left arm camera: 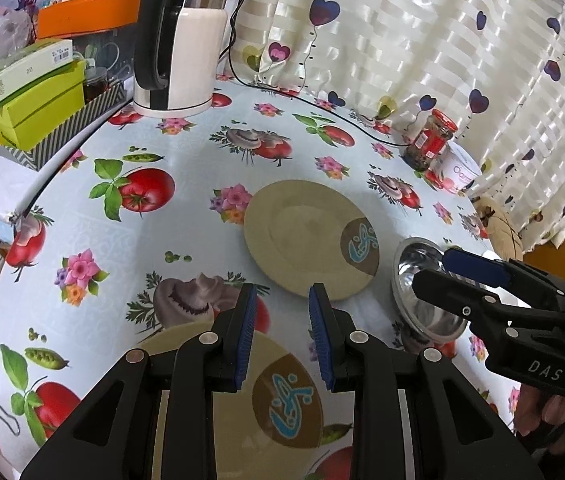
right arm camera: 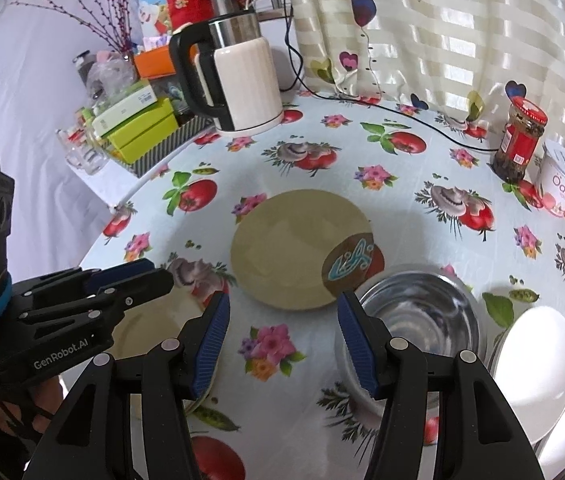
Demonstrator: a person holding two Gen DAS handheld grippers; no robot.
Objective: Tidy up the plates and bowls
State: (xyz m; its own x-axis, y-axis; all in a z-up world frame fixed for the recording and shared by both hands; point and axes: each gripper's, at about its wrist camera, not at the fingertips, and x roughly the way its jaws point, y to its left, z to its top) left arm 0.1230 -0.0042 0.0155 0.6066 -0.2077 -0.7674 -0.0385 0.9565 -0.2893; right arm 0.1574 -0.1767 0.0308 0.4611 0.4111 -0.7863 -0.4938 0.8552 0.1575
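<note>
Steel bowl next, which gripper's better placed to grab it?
Right. The right gripper is open with one finger already at the steel bowl rim. The left gripper hovers over the near tan plate.

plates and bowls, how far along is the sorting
Nothing looks stacked yet. The two tan plates, the steel bowl and the white dishes lie separately on the tablecloth. The left hand-held gripper and right hand-held gripper are both open and empty. All the gathering remains.

Kettle (right arm camera: 242, 84) and jar (right arm camera: 520, 140) crowd the far tablecloth (right arm camera: 402, 208) edge
</note>
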